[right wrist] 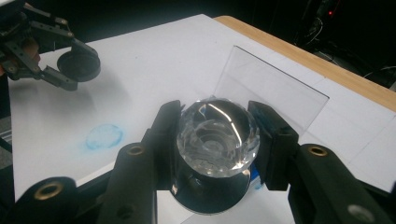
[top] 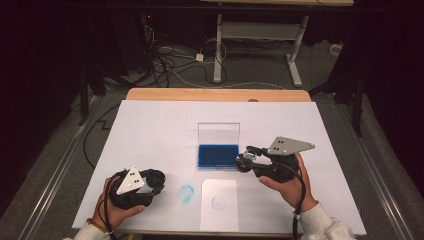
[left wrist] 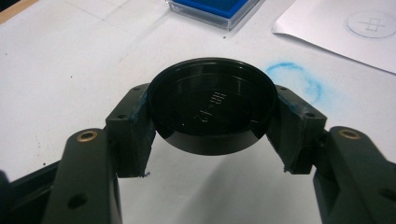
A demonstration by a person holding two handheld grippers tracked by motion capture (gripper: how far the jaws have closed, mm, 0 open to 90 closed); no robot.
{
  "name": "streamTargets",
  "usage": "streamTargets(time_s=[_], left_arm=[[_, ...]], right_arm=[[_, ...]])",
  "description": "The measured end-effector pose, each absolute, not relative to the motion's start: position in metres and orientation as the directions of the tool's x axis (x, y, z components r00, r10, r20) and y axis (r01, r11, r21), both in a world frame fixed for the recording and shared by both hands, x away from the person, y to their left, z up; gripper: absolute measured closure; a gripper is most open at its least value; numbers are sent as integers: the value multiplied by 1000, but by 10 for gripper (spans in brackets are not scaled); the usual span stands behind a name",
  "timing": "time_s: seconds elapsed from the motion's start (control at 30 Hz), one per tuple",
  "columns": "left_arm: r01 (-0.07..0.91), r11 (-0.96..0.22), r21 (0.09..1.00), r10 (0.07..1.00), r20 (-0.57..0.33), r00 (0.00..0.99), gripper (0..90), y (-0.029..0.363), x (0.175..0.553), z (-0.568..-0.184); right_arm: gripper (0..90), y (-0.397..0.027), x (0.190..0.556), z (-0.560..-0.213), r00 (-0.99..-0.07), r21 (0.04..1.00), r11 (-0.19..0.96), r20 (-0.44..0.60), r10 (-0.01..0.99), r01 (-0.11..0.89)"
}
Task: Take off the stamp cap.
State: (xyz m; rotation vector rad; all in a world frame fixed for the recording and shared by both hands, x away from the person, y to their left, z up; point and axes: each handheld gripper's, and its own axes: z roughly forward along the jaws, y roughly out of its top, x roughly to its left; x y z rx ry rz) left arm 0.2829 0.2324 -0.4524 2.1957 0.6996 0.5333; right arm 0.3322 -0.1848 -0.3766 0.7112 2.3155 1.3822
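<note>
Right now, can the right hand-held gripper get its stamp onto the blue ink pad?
Probably yes. The right hand-held gripper, shut on the crystal-handled stamp, hovers at the blue ink pad; its clear lid stands open and nothing lies between.

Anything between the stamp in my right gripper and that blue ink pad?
Nothing visible. The right gripper holds the clear-handled stamp just beside the open blue ink pad, whose lid stands up at the far side. The left gripper, holding the black cap, is well off.
</note>
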Motion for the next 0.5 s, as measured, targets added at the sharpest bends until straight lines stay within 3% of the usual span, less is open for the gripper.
streamTargets(time_s=[0.5], left_arm=[[329, -558, 762, 632, 134, 763, 368, 234, 286, -456]], right_arm=[[575, -171, 347, -378, -823, 880, 408, -35, 566, 243]])
